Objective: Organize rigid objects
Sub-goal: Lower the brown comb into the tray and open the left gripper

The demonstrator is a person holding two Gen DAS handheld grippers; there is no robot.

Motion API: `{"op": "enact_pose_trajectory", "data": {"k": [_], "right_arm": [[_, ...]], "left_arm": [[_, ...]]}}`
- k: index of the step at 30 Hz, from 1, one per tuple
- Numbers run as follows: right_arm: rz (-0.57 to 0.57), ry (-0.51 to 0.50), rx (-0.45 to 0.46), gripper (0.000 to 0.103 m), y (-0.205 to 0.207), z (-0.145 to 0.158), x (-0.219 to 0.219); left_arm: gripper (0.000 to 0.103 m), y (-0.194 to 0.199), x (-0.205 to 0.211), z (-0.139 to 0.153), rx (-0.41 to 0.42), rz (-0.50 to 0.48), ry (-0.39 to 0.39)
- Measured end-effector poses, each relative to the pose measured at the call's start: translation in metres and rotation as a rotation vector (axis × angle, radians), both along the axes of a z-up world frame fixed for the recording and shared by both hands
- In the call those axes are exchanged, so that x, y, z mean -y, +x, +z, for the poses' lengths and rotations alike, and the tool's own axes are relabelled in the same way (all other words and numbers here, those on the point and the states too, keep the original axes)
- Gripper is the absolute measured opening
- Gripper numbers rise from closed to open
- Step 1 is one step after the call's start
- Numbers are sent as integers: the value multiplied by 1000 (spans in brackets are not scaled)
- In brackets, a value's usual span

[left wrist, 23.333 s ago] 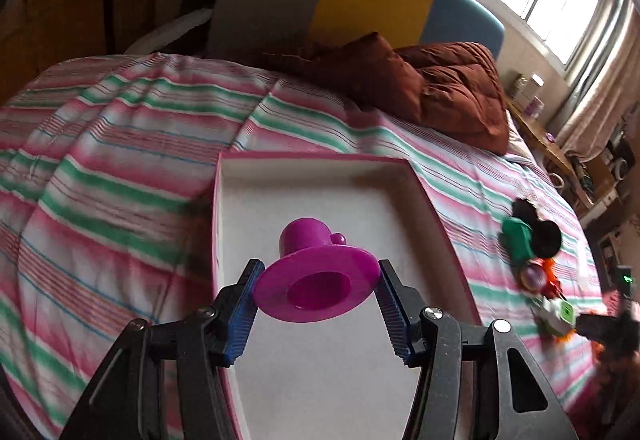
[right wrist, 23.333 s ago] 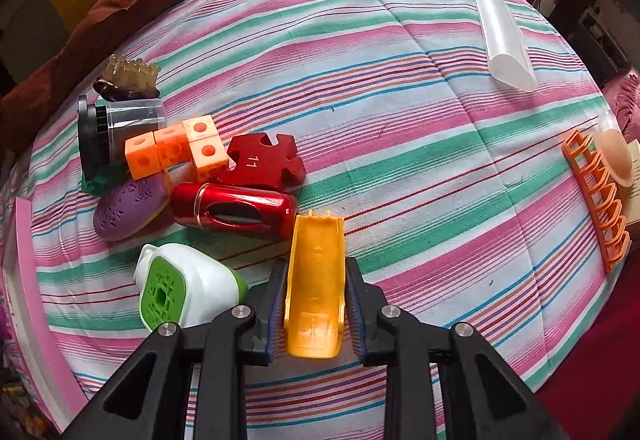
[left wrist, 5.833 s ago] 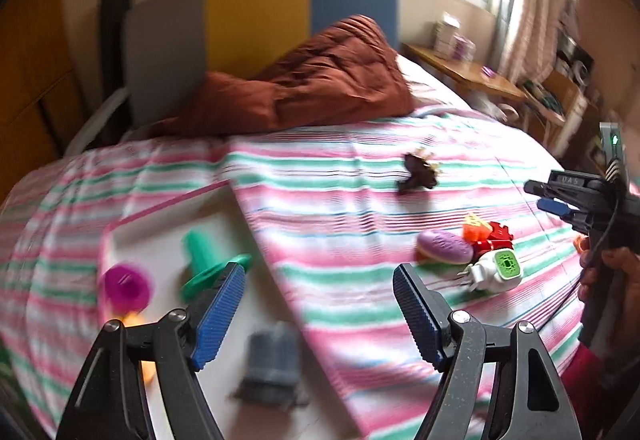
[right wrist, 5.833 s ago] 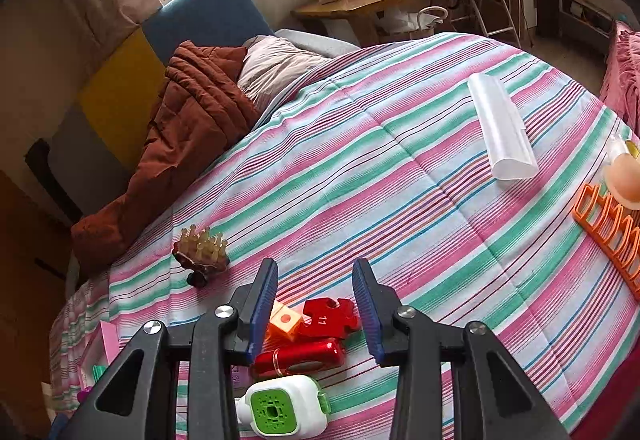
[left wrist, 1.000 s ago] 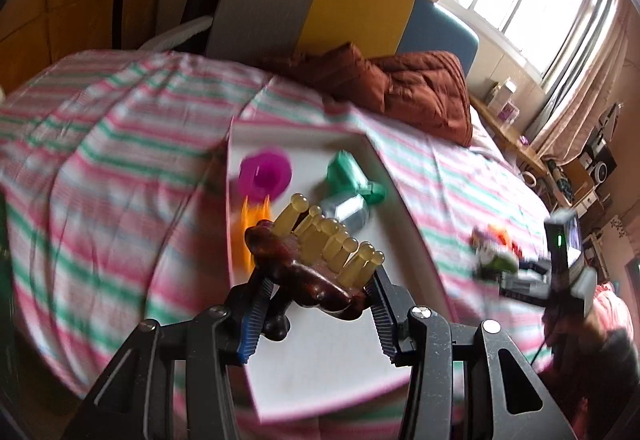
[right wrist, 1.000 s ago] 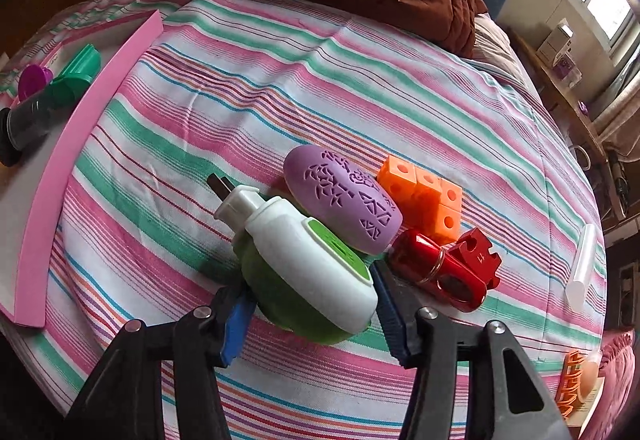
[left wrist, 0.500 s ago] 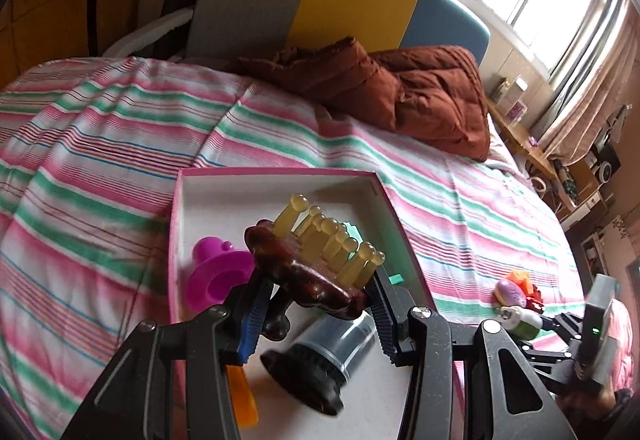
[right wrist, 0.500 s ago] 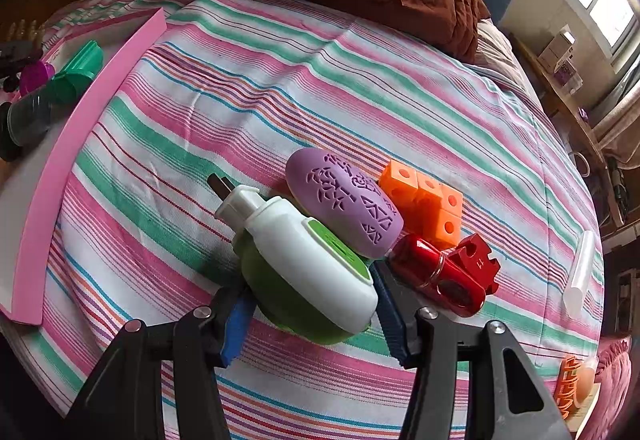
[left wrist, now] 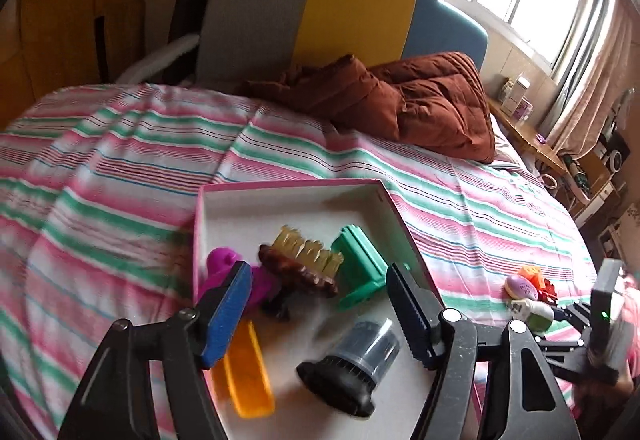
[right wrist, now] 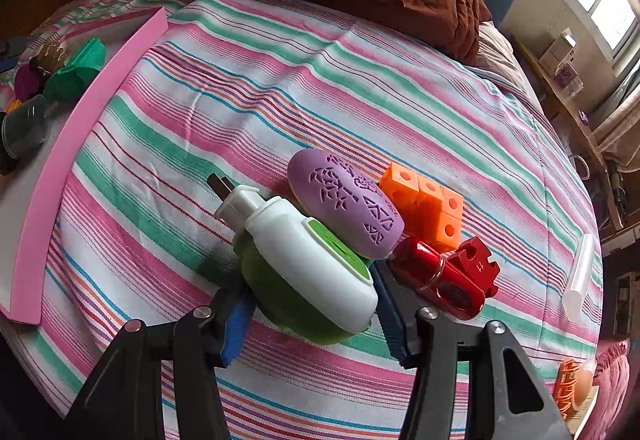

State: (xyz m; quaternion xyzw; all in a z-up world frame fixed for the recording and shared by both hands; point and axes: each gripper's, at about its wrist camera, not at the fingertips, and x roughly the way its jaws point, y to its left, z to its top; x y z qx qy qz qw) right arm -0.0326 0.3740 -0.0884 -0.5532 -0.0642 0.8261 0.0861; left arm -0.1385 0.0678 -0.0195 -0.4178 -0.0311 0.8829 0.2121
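Observation:
My left gripper (left wrist: 320,314) is open and empty above the pink-rimmed white tray (left wrist: 288,187). The brown brush with yellow bristles (left wrist: 302,262) lies in the tray between a magenta cup (left wrist: 224,268) and a green piece (left wrist: 360,264). An orange slide (left wrist: 246,376) and a grey cylinder with a black base (left wrist: 354,366) lie nearer me. My right gripper (right wrist: 310,314) is shut on the white and green plug-in device (right wrist: 304,268), which rests on the striped bed.
Beside the device lie a purple oval case (right wrist: 346,208), orange cubes (right wrist: 426,206), a red clip (right wrist: 436,278) and a red puzzle piece (right wrist: 478,260). A clear tube (right wrist: 578,276) lies at the right. A brown quilt (left wrist: 408,104) sits at the headboard.
My left gripper has opened and let go of the brown brush, which now lies in the tray. My right gripper stays shut on the white and green device.

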Motion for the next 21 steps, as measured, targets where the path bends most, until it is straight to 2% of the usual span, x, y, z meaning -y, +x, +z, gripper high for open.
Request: {"op": "enact_pose_trajectory", "data": {"k": [3,10,21], "right_arm": [[0,1,0,56,0,0,0],[3,4,-1,56,0,1,1],[10,18,-7,56,3,2,4]], "left_arm": [[76,24,9,2,-17,16,-8],[76,74,19,-9,2,36,-61],[76,102,29,-10,-6,72,-107]]}}
